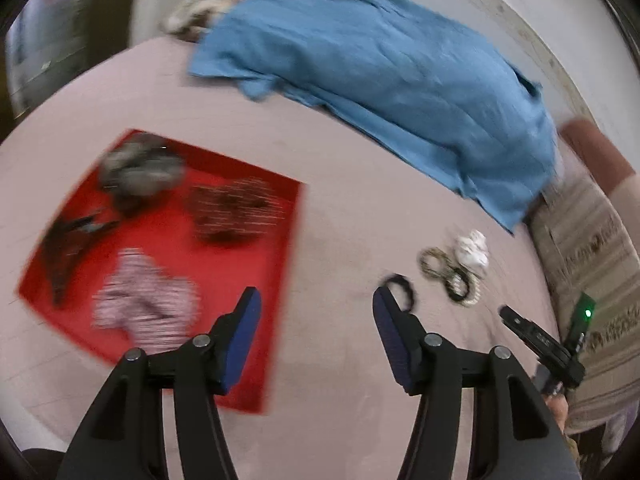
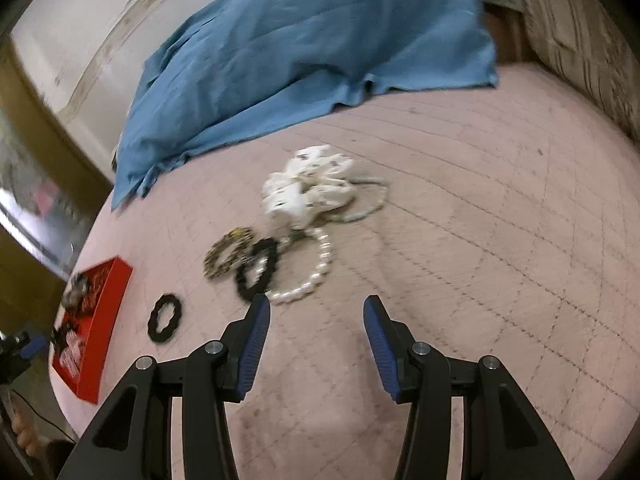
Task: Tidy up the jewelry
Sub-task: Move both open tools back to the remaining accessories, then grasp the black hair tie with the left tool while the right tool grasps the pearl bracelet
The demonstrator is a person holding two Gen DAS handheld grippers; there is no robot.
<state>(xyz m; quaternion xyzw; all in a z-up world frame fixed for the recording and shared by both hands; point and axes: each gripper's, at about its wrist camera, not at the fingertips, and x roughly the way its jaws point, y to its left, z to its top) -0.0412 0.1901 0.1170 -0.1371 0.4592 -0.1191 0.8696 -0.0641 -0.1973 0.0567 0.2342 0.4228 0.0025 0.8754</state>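
A red tray (image 1: 240,216) lies on the pink bedcover and holds a grey scrunchie (image 1: 140,168), a dark beaded piece (image 1: 236,210), a pink striped scrunchie (image 1: 148,300) and a dark clip (image 1: 68,248). My left gripper (image 1: 316,308) is open and empty, over the tray's right edge. A loose black ring scrunchie (image 2: 165,320) lies alone. A pile beyond it holds a pearl bracelet (image 2: 308,280), a black scrunchie (image 2: 256,268), a gold-black scrunchie (image 2: 228,252) and a white scrunchie (image 2: 308,192). My right gripper (image 2: 316,312) is open and empty, just short of the pearls.
A blue cloth (image 2: 304,40) is spread across the far side of the bed. A striped pillow (image 1: 588,280) lies at the right. The tray (image 2: 96,320) sits near the bed's left edge. The right gripper's body (image 1: 540,344) shows in the left wrist view.
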